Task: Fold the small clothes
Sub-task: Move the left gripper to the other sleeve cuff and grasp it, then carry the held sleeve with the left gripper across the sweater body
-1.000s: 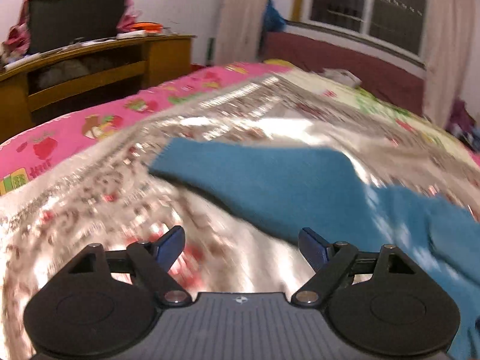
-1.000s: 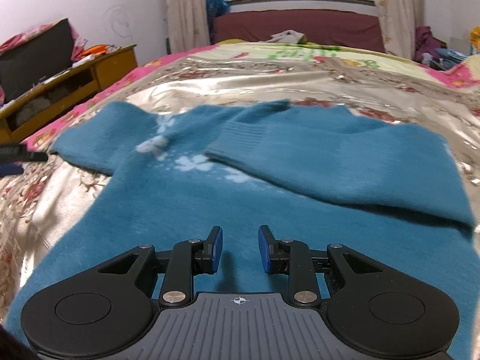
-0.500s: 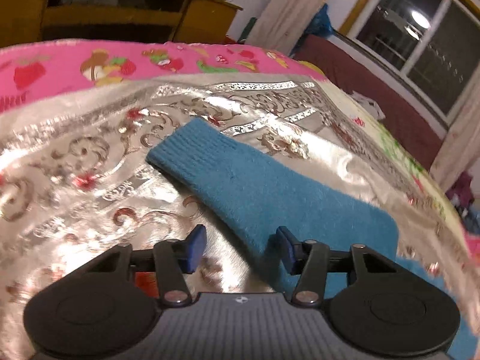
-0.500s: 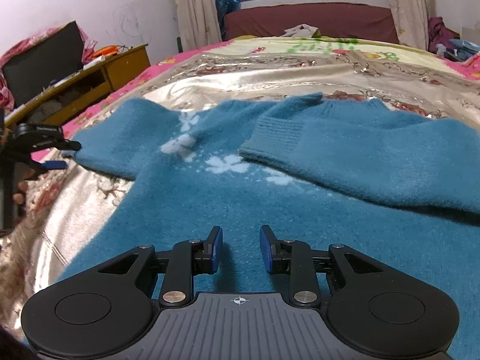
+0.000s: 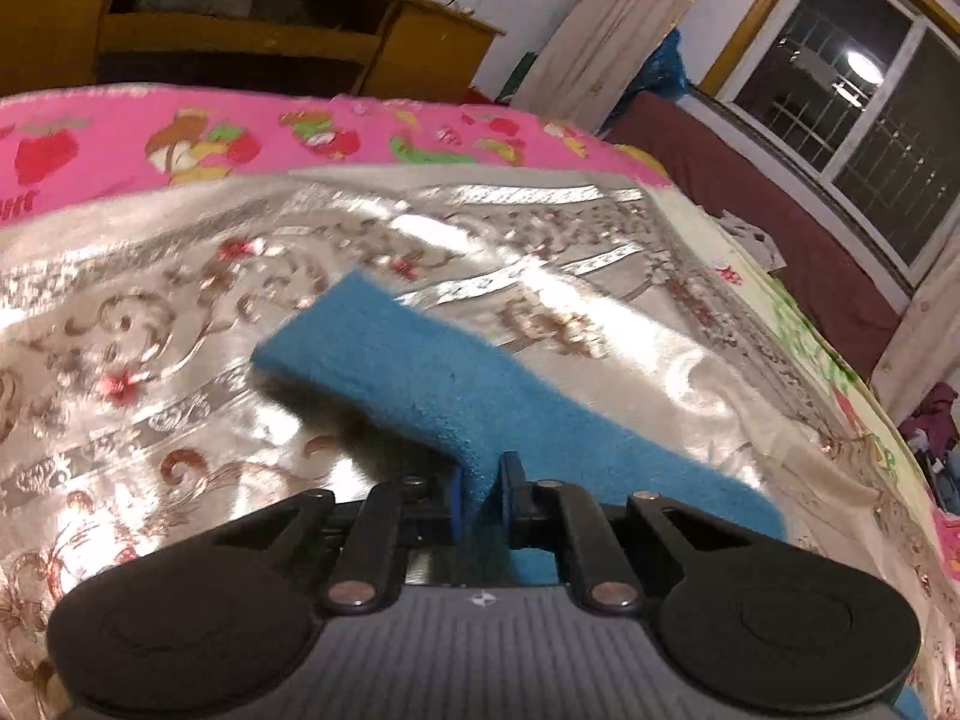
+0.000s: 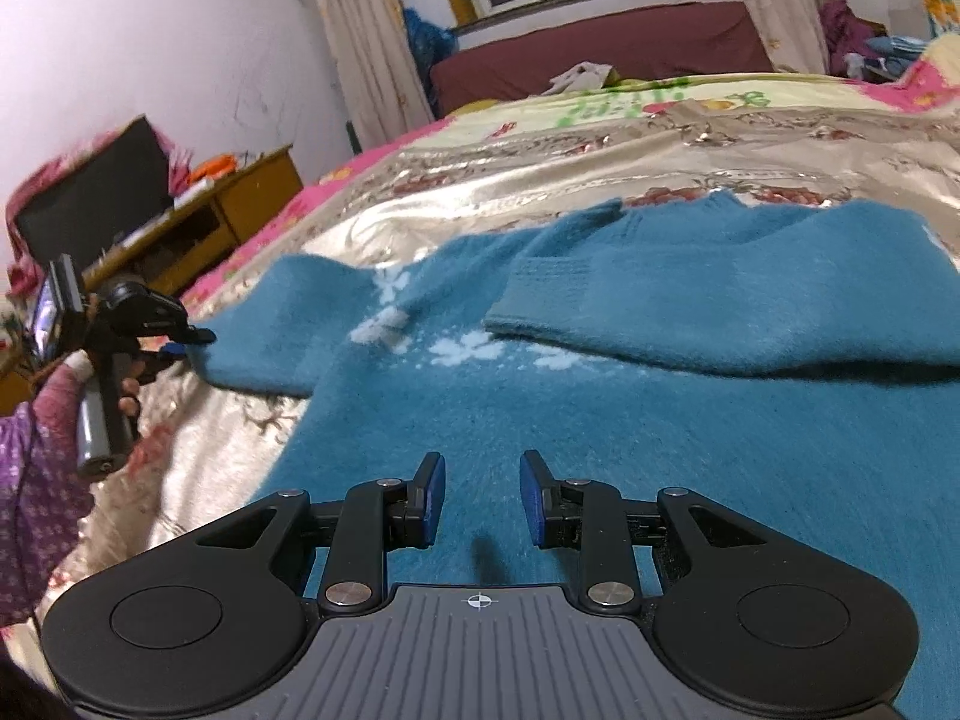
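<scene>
A small blue knit sweater point(image 6: 600, 408) with white flowers lies spread on a shiny gold bedspread point(image 6: 480, 198). One sleeve point(image 6: 690, 312) is folded across its chest. The other sleeve point(image 5: 420, 372) stretches out to the left, its cuff pointing away. My left gripper point(image 5: 480, 495) is shut on that sleeve's edge, partway along it; it also shows in the right wrist view point(image 6: 186, 339) at the sleeve. My right gripper point(image 6: 483, 495) is open and empty, low over the sweater's lower body.
A pink cartoon sheet point(image 5: 240, 138) borders the bedspread on the left. A wooden cabinet point(image 5: 240, 42) stands beyond it. A maroon bench point(image 6: 600, 54) sits under the window at the far end. The person's purple-sleeved arm point(image 6: 36, 480) is at the left.
My left gripper has moved onto the outstretched sleeve and closed on its edge. My right gripper has stayed open over the sweater's body, shifting slightly.
</scene>
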Motion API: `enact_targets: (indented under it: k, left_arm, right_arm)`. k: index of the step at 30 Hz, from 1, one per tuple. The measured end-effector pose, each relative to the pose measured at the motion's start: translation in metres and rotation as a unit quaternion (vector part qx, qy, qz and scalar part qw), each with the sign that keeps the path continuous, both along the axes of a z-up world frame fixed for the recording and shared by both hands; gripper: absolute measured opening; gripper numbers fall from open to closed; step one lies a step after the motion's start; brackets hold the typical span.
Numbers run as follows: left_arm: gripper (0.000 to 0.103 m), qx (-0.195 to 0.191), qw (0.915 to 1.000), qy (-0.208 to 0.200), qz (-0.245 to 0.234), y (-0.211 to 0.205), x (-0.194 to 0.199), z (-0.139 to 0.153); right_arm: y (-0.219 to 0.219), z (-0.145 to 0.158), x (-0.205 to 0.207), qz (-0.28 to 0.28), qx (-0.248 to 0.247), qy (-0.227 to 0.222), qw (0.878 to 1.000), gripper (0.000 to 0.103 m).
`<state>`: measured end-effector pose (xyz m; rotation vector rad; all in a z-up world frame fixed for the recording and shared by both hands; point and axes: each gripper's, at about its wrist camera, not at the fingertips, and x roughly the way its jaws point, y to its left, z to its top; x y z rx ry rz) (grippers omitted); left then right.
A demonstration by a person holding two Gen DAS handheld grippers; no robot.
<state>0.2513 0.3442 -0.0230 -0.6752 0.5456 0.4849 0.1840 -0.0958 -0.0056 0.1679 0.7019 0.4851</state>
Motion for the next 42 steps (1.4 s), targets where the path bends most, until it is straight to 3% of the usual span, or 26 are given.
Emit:
enact_targets:
  k: [3, 8, 12, 16, 19, 24, 27, 31, 33, 38, 42]
  left_arm:
    - [0.015, 0.001, 0.9994, -0.024, -0.024, -0.017, 0.004, 0.02]
    - [0.015, 0.011, 0.9928, -0.062, -0.103, -0.072, 0.025, 0.062]
    - [0.014, 0.012, 0.977, -0.096, -0.19, -0.142, 0.046, 0.094]
    - [0.014, 0.016, 0.954, -0.103, -0.281, -0.224, 0.072, 0.112]
    - [0.014, 0.045, 0.9357, -0.077, -0.341, -0.291, 0.09, 0.101]
    - [0.015, 0.076, 0.9083, -0.008, -0.411, -0.365, 0.099, 0.051]
    - [0.016, 0.117, 0.8907, 0.02, -0.439, -0.394, 0.087, 0.031]
    - [0.016, 0.169, 0.8705, 0.028, -0.461, -0.414, 0.069, 0.026]
    - [0.017, 0.189, 0.8637, 0.031, -0.466, -0.42, 0.066, 0.028]
    - [0.018, 0.206, 0.8619, 0.026, -0.463, -0.427, 0.065, 0.038]
    - [0.02, 0.217, 0.8536, 0.021, -0.473, -0.441, 0.068, 0.038]
  right_arm:
    - [-0.009, -0.002, -0.015, -0.004, 0.014, 0.001, 1.0, 0.029]
    - [-0.023, -0.007, -0.04, -0.006, 0.022, -0.007, 1.0, 0.029]
    - [-0.036, -0.016, -0.052, -0.02, 0.041, -0.003, 0.999, 0.029]
    - [-0.048, -0.029, -0.056, -0.028, 0.065, 0.012, 0.997, 0.029]
    - [-0.057, -0.038, -0.056, -0.025, 0.078, 0.025, 0.996, 0.029]
    - [-0.07, -0.044, -0.056, -0.014, 0.105, 0.027, 0.994, 0.028]
    - [-0.072, -0.046, -0.055, -0.009, 0.115, 0.03, 0.993, 0.028]
    - [-0.073, -0.046, -0.055, -0.004, 0.119, 0.03, 0.992, 0.028]
    - [-0.073, -0.046, -0.054, -0.003, 0.12, 0.03, 0.992, 0.028]
    - [-0.08, -0.046, -0.053, -0.004, 0.125, 0.033, 0.992, 0.028]
    - [-0.078, -0.046, -0.055, -0.003, 0.125, 0.032, 0.992, 0.028]
